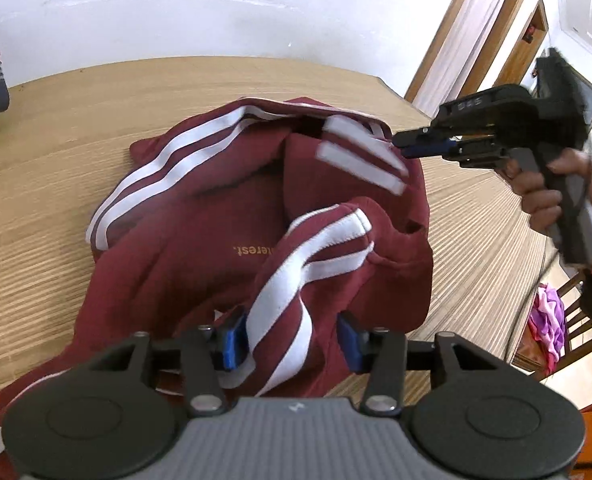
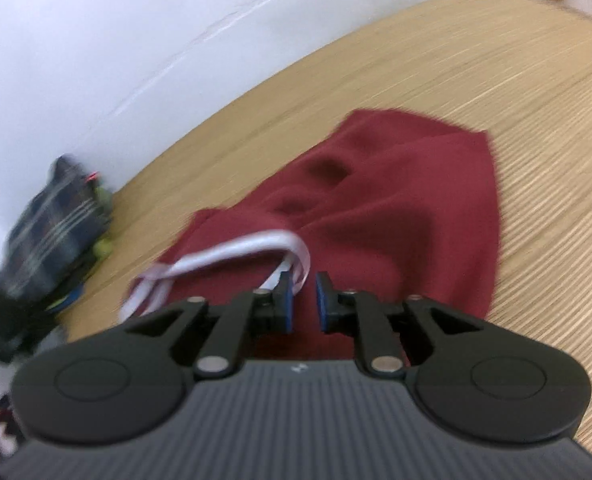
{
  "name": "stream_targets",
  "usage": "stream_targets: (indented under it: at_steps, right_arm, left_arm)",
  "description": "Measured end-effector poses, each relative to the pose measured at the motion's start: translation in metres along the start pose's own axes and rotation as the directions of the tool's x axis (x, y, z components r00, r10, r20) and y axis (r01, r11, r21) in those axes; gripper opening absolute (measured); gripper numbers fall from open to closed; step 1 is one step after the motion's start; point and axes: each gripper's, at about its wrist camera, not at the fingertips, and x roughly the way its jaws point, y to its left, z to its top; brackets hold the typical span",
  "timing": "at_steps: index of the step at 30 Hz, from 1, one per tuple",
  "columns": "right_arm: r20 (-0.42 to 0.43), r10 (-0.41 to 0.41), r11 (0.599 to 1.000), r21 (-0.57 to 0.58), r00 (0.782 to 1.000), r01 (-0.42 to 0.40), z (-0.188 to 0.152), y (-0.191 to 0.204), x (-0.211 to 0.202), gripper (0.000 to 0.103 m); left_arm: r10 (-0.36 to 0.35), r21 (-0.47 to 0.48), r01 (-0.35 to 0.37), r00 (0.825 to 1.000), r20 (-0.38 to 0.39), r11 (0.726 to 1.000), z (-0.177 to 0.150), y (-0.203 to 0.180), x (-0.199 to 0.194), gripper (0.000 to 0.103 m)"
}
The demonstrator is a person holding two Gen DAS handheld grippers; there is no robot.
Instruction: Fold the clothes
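Left wrist view gives me the clearest look: one maroon sweatshirt (image 1: 223, 216) with white stripes lies crumpled on the wooden table (image 1: 55, 152), gold lettering showing on its chest. My left gripper (image 1: 291, 340) stands wide, its two blue pads (image 1: 231, 342) either side of a striped sleeve (image 1: 296, 272) that rises between them; I cannot tell whether the pads actually press the cloth. Across the garment I see my right gripper (image 1: 406, 146), held in my right hand (image 1: 544, 192), its tips nearly together at the far striped edge of the sweatshirt, touching or just beside it.

From the right wrist view, which is blurred, the right gripper (image 2: 304, 300) shows a narrow gap between its jaws, with maroon cloth (image 2: 396, 208) showing through that gap; whether it pinches the cloth I cannot tell.

Counting: one sweatshirt, two grippers, and one heap of dark plaid clothes (image 2: 51, 216) against the white wall (image 2: 95, 40). No containers show. A pink and purple cloth (image 1: 550, 320) lies on a chair beyond the table's edge.
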Motion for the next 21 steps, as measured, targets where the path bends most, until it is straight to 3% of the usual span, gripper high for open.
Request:
stream_targets:
  at_steps: [1, 3, 8, 10, 12, 14, 15, 18, 21]
  right_arm:
    - [-0.007, 0.019, 0.999, -0.028, 1.000, -0.019, -0.003, 0.008, 0.001, 0.047]
    - [-0.010, 0.032, 0.997, -0.071, 0.999, -0.032, -0.010, 0.022, 0.003, 0.061]
    - [-0.052, -0.050, 0.998, -0.026, 0.997, 0.048, -0.015, 0.030, 0.029, 0.062]
    - [-0.072, -0.046, 0.998, 0.027, 0.996, 0.048, -0.013, 0.026, 0.042, 0.062]
    - [-0.086, -0.043, 0.997, 0.055, 0.995, 0.048, -0.009, 0.022, 0.059, 0.062]
    - [-0.085, -0.050, 0.996, 0.065, 0.995, 0.055, -0.004, 0.021, 0.073, 0.062]
    - [-0.080, -0.065, 0.996, 0.053, 0.995, 0.069, -0.003, 0.022, 0.079, 0.061]
    - [-0.067, -0.088, 0.996, 0.009, 0.994, 0.088, -0.001, 0.026, 0.088, 0.009]
    - [-0.008, 0.022, 0.999, -0.022, 1.000, -0.023, 0.012, 0.043, 0.076, 0.008]
  left_arm:
    - [0.002, 0.008, -0.002, 1.000, 0.001, 1.000, 0.000, -0.001, 0.001, 0.050]
    - [0.013, 0.030, -0.013, 1.000, 0.003, 0.999, 0.001, -0.004, 0.009, 0.052]
    - [0.014, 0.065, -0.015, 1.000, 0.024, 0.998, 0.003, -0.001, 0.009, 0.058]
    - [0.010, 0.062, -0.012, 1.000, 0.029, 0.998, 0.006, -0.001, 0.014, 0.063]
    - [0.006, 0.068, -0.008, 1.000, 0.026, 0.998, 0.007, -0.001, 0.020, 0.062]
    - [-0.015, 0.064, 0.014, 1.000, 0.008, 0.998, 0.007, -0.003, 0.031, 0.042]
    - [-0.035, 0.052, 0.035, 0.999, -0.006, 0.998, 0.009, -0.005, 0.037, 0.017]
    - [-0.084, 0.004, 0.084, 0.996, 0.009, 0.996, 0.006, -0.006, 0.032, 0.010]
    - [-0.058, -0.065, 0.066, 0.991, 0.122, 0.996, 0.007, 0.009, -0.010, 0.009]
